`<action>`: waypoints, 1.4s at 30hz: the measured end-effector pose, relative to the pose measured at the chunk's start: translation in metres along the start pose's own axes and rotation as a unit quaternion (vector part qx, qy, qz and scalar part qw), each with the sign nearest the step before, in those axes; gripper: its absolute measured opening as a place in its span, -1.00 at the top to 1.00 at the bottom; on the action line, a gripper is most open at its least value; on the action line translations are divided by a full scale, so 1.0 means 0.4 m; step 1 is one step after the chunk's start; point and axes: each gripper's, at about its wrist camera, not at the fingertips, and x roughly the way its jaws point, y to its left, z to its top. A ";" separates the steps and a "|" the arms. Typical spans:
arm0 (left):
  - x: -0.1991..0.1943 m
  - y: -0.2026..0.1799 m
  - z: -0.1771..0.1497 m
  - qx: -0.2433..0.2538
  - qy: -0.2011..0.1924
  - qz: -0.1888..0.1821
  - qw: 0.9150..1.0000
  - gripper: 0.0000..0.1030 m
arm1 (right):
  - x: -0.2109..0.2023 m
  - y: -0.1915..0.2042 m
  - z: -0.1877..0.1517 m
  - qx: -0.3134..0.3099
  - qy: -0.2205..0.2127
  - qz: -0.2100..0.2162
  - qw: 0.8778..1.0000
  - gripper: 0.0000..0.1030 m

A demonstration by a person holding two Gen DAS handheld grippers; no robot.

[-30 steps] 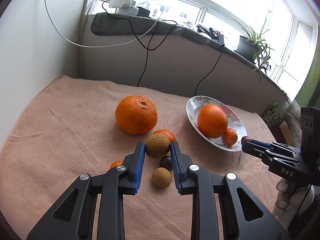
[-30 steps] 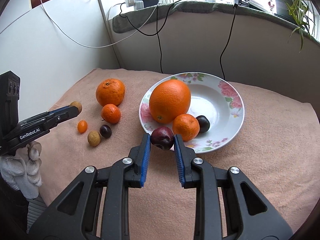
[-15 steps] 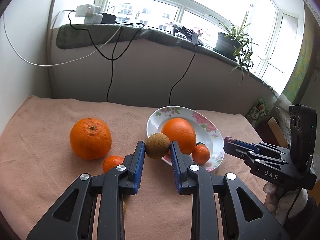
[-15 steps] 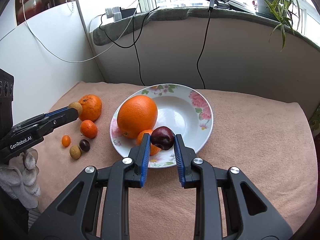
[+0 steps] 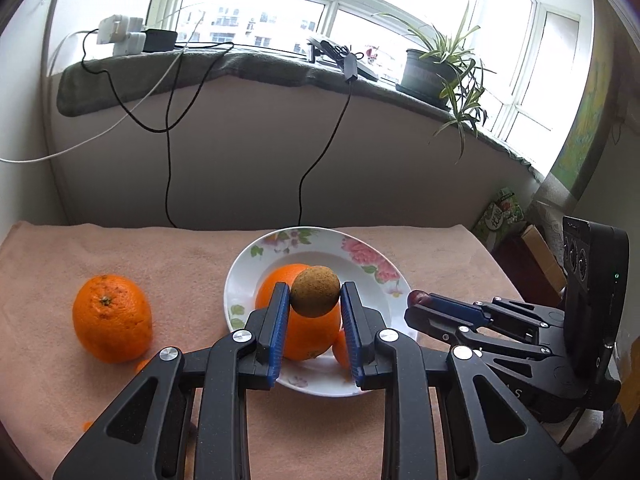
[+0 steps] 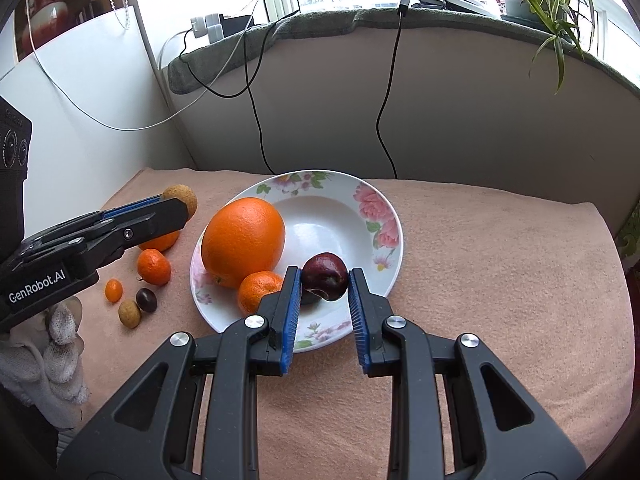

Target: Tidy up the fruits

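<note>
Fruit rides in both tongs: the right gripper (image 6: 324, 284) pinches a dark red plum (image 6: 324, 276) above the floral plate's (image 6: 372, 196) near rim, likely for dropping beside the big orange (image 6: 243, 241) at ten o'clock. The left gripper (image 5: 315, 302) clamps a brown longan (image 5: 315, 291), carried toward that plate.

Glossy floral plate (image 6: 384, 216) sits on a matt, napped peach cloth (image 6: 500, 264).

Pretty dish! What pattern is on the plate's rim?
Pink flowers with green leaves on white plate, clearest in the right wrist view.
</note>
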 end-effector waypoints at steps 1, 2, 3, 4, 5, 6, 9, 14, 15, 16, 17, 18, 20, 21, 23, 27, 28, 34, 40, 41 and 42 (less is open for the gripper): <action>0.005 -0.004 0.005 0.002 0.001 -0.001 1.000 0.53 | 0.002 -0.001 0.001 0.000 0.000 0.001 1.000 0.51; 0.010 -0.008 0.008 0.003 0.001 -0.003 1.000 0.53 | 0.003 -0.002 0.002 0.000 0.001 0.001 1.000 0.51; 0.015 -0.011 0.011 0.005 0.003 -0.003 1.000 0.53 | 0.005 -0.002 0.003 0.000 0.001 0.001 1.000 0.51; 0.021 -0.014 0.014 0.008 0.004 -0.004 1.000 0.53 | 0.007 -0.002 0.003 0.000 0.001 0.000 1.000 0.51; 0.025 -0.018 0.016 0.010 0.005 -0.004 1.000 0.52 | 0.009 -0.003 0.003 -0.001 0.002 0.000 1.000 0.51; 0.030 -0.019 0.017 0.011 0.007 -0.003 1.000 0.52 | 0.012 -0.003 0.003 -0.001 0.004 0.001 1.000 0.51; 0.040 -0.024 0.020 0.013 0.009 -0.002 1.000 0.52 | 0.018 -0.003 0.004 -0.003 0.007 0.000 1.000 0.51; 0.044 -0.027 0.025 0.014 0.007 0.000 1.000 0.52 | 0.020 -0.005 0.006 -0.004 0.005 -0.001 1.000 0.51; 0.043 -0.028 0.026 0.014 0.007 0.000 1.000 0.52 | 0.020 -0.005 0.006 -0.005 0.004 -0.001 1.000 0.51; 0.043 -0.028 0.028 0.015 0.006 0.000 1.000 0.50 | 0.020 -0.004 0.006 -0.006 0.004 -0.001 1.000 0.51; 0.042 -0.028 0.028 0.015 0.006 0.001 1.000 0.34 | 0.020 -0.004 0.006 -0.006 0.003 -0.002 1.000 0.51; 0.041 -0.028 0.029 0.015 0.006 0.001 1.000 0.15 | 0.020 -0.003 0.006 -0.006 0.003 -0.002 1.000 0.51; 0.036 -0.028 0.029 0.015 0.002 0.004 1.000 0.05 | 0.020 -0.003 0.006 -0.006 0.003 -0.001 1.000 0.37; 0.032 -0.028 0.030 0.014 0.000 0.005 1.000 0.05 | 0.019 -0.001 0.005 -0.007 0.003 0.000 1.000 0.24; 0.026 -0.025 0.031 0.013 -0.004 0.007 1.000 0.05 | 0.014 0.005 0.002 -0.014 -0.002 -0.003 1.000 -0.35; 0.010 -0.020 0.035 0.007 -0.011 0.013 1.000 -0.23 | 0.002 0.019 -0.001 -0.026 -0.010 -0.005 1.000 -0.48; 0.006 -0.018 0.036 0.005 -0.013 0.014 1.000 -0.26 | 0.000 0.021 -0.001 -0.025 -0.011 -0.003 1.000 -0.56; -0.008 -0.019 0.039 0.000 -0.016 0.028 0.999 -0.57 | -0.015 0.029 0.000 -0.025 -0.022 -0.004 0.999 -0.72; -0.022 -0.022 0.040 0.003 -0.021 0.031 0.999 -0.57 | -0.028 0.042 -0.002 -0.031 -0.023 -0.007 0.999 -0.72; -0.026 -0.021 0.040 0.003 -0.022 0.031 0.999 -0.57 | -0.030 0.044 -0.002 -0.032 -0.023 -0.007 0.999 -0.72; -0.029 -0.020 0.039 0.003 -0.023 0.031 0.999 -0.57 | -0.030 0.043 -0.002 -0.031 -0.023 -0.008 0.999 -0.72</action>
